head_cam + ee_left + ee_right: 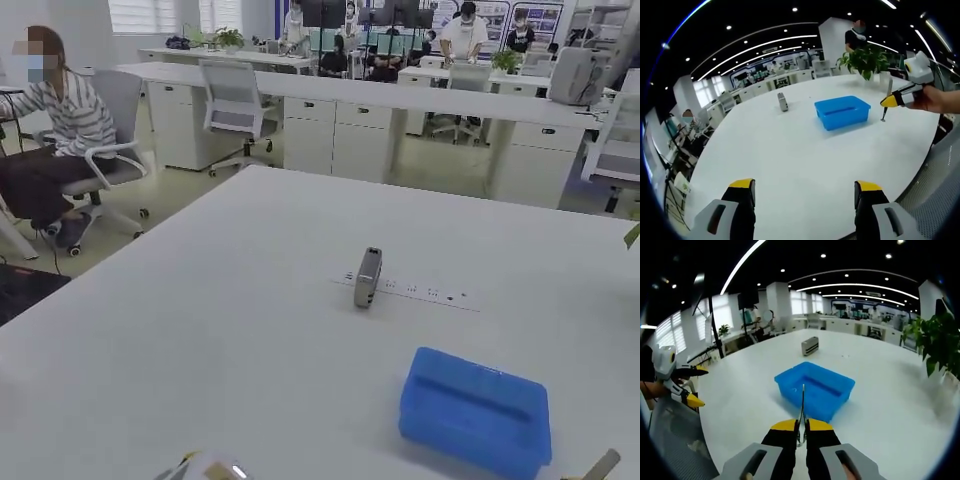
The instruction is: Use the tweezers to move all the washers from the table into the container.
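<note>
Right gripper view, tweezers (803, 402) clamped, thin tips indistinct, perhaps over container (832, 406)

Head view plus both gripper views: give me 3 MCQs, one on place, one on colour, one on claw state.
1. Where does the small grey block stand?
A. on the white power strip
B. on the floor
C. on a chair

2. What colour is the rectangular plastic container?
A. red
B. blue
C. green

3. How is the right claw?
A. wide open, empty
B. shut on a washer
C. shut on thin metal tweezers

Answers:
1 A: the block sits across the strip in the head view.
2 B: it reads blue in all three views.
3 C: the jaws pinch the tweezers in the right gripper view.
</note>
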`<state>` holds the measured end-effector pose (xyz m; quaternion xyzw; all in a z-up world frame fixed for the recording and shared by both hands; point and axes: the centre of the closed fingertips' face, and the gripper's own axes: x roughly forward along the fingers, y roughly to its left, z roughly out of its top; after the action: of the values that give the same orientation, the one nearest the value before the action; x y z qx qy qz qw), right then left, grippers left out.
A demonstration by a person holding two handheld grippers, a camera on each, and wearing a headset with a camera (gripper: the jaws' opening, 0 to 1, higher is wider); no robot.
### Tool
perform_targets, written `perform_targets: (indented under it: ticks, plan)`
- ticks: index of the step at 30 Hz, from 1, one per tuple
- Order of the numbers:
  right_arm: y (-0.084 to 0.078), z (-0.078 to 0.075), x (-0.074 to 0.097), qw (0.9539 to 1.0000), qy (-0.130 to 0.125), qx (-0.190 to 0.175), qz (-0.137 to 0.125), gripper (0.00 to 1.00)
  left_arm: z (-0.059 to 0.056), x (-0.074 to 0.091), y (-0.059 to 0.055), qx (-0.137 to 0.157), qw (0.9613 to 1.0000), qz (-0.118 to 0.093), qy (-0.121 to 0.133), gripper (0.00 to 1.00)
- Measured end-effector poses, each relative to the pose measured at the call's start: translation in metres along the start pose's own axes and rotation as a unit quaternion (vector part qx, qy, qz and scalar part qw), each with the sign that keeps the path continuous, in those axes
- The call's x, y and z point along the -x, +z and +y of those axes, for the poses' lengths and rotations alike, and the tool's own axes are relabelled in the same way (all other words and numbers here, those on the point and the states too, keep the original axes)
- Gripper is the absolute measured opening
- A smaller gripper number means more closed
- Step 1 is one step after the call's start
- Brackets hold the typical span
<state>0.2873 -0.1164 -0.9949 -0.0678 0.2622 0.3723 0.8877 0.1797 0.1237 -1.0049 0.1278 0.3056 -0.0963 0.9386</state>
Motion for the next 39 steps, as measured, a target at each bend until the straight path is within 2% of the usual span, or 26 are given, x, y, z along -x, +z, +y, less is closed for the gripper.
perform_targets:
  ticks: [13,24,39]
  plan:
    - [0.025,-0.001,-0.002,0.9999,-0.001,0.011,-0.008,0.01,0.0,-0.001,0.0,0.001,1.0,0.0,-0.001,0.82]
    - [0.043,-0.004,-0.015,0.9995,0.005,0.026,-0.018,0.02,-0.004,-0.002,-0.002,-0.007,0.9999,0.009,-0.009,0.82]
    - [0.071,-0.024,-0.035,0.9987,-0.001,0.038,-0.033,0.02,-0.006,-0.005,-0.008,-0.014,0.9995,0.026,-0.013,0.82]
